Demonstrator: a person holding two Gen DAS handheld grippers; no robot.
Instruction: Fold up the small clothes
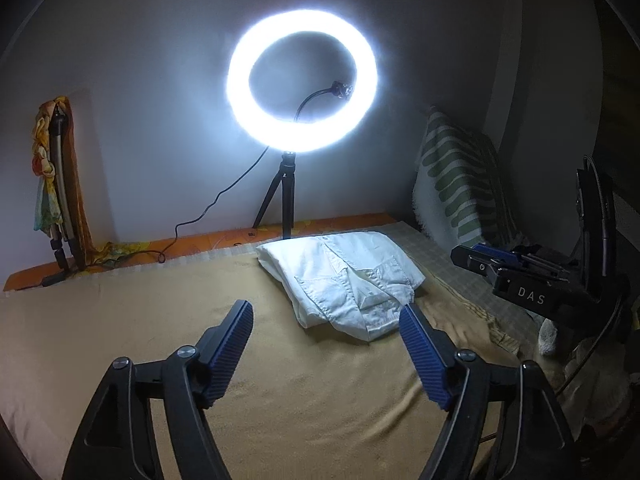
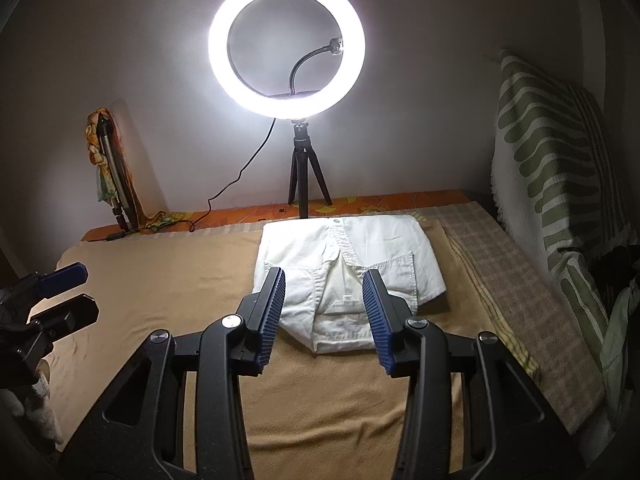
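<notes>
White shirt: folded compact, far edge of tan blanket. Left gripper, right gripper: 2 units, jaws wide, empty. Folding judged near complete.

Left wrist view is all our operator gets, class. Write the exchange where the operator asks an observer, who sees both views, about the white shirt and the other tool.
Operator: Is anything visible inside the white shirt?
Observer: Yes, the right wrist view shows a small label inside its open collar.
Operator: I only see the right gripper side-on. How do its jaws stand?
Observer: Open, either side of the collar, holding nothing.
Operator: What lies beyond the shirt on the right?
Observer: A checked cloth runs along the tan blanket, up to the green-striped cushion.
</notes>
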